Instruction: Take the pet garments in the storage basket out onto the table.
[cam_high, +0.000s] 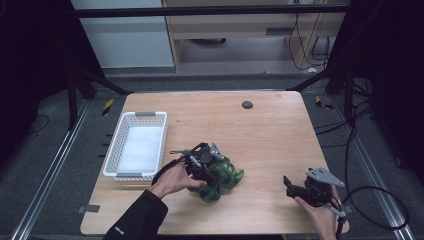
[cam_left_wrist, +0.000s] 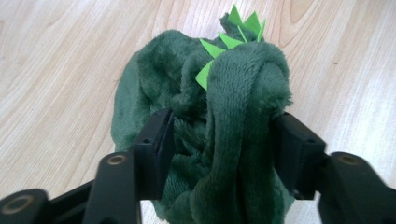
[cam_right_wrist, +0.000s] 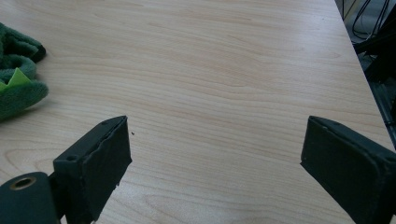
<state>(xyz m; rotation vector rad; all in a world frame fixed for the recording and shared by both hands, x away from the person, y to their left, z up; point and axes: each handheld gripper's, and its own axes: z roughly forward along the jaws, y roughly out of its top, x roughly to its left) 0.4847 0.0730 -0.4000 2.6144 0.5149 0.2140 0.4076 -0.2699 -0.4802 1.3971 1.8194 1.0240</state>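
Green plush dinosaur toy lies on the wooden table beside the white basket, bulging between the left gripper pads, so lifting may drop it; right gripper stands wide, empty.

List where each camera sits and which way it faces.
High view: above the near edge, looking forward and down on the table; both forearms, left gripper, right gripper.
Left gripper view: along its jaws at the green plush toy.
Right gripper view: along open jaws over bare wood.
All three share the toy.
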